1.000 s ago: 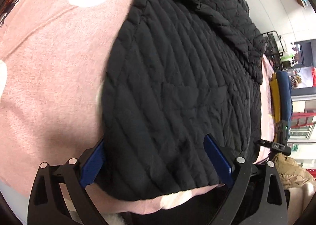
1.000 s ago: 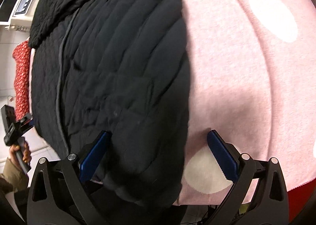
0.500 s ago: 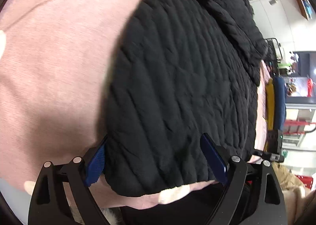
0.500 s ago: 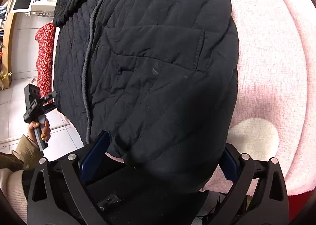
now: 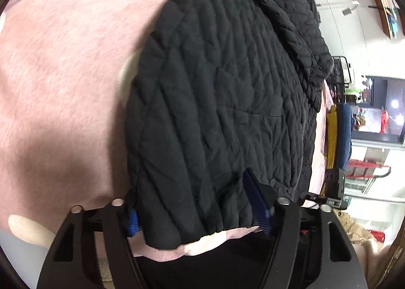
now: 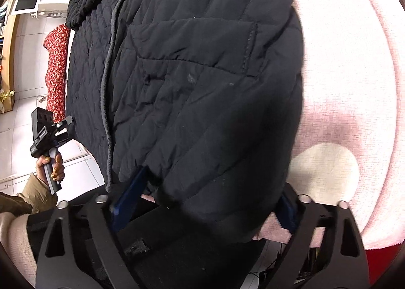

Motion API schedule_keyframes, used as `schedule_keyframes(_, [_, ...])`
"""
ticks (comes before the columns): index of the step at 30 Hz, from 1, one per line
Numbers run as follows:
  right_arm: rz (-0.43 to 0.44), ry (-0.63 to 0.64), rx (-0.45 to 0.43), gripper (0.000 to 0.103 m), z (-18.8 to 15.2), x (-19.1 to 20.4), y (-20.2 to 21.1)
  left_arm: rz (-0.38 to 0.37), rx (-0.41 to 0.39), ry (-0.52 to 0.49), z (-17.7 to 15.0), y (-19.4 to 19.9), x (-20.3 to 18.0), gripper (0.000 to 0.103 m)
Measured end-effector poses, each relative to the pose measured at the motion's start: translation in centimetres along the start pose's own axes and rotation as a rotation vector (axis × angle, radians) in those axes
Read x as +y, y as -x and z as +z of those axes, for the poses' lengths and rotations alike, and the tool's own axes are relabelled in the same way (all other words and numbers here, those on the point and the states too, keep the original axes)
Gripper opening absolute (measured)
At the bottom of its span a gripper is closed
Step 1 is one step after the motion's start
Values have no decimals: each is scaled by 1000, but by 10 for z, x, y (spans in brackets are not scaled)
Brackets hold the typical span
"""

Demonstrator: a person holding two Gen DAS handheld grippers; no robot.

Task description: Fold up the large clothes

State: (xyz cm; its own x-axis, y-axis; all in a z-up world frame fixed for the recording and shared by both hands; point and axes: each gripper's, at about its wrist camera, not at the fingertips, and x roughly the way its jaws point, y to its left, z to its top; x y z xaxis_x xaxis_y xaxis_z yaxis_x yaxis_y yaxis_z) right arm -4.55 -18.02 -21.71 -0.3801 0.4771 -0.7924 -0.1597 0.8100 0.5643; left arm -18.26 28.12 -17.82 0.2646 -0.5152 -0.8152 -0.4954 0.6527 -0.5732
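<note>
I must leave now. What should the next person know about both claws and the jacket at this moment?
Left claw: jaws have just been closing around the hem of the black quilted jacket, near one corner; whether the pads already press is unclear.
Right claw: jaws have just been closing around the other hem corner; grip also unclear.
The jacket lies spread flat on the pink dotted blanket, pocket side up.
Done: both claws are at the hem.
Left: finish both grips, lift the hem and fold it toward the collar, then smooth.

both your claws tilt steeply downward. your left claw [image 5: 197, 203] and right claw [image 6: 210, 195] have just been closing, each with the jacket [image 5: 215, 111] hem between its fingers.
</note>
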Motion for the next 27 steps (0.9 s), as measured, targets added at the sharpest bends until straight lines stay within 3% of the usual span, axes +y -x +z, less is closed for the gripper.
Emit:
schedule_keyframes(1, [3, -5, 1, 71, -1, -3, 2, 9, 7, -15, 1, -1, -4, 52])
schedule_keyframes(3, [34, -41, -2, 49, -1, -11, 8, 4, 7, -29, 3, 1, -12, 39])
schedule_keyframes(5, [76, -75, -11, 38, -1, -16, 13, -28, -3, -37, 7, 6, -21, 29])
schedule_keyframes(8, [102, -76, -22, 25, 3, -13, 21, -81, -32, -80, 16, 18, -44, 23])
schedule_keyframes(10, [117, -48, -41, 21, 9, -4, 30, -139, -66, -117, 27, 29, -64, 21])
schedule_keyframes(13, [174, -16, -97, 17, 25, 10, 50, -161, -92, -184, 48, 38, -92, 19])
schedule_keyframes(15, [202, 5, -146, 14, 39, 19, 66, -164, -105, -217, 63, 40, -107, 18])
schedule_keyframes(20, [174, 88, -271, 12, 87, 41, 113, -150, -190, -281, 117, 60, -139, 17])
schedule_keyframes(27, [195, 60, -499, 12, 170, 40, 194, -122, -325, -356, 206, 100, -179, 17])
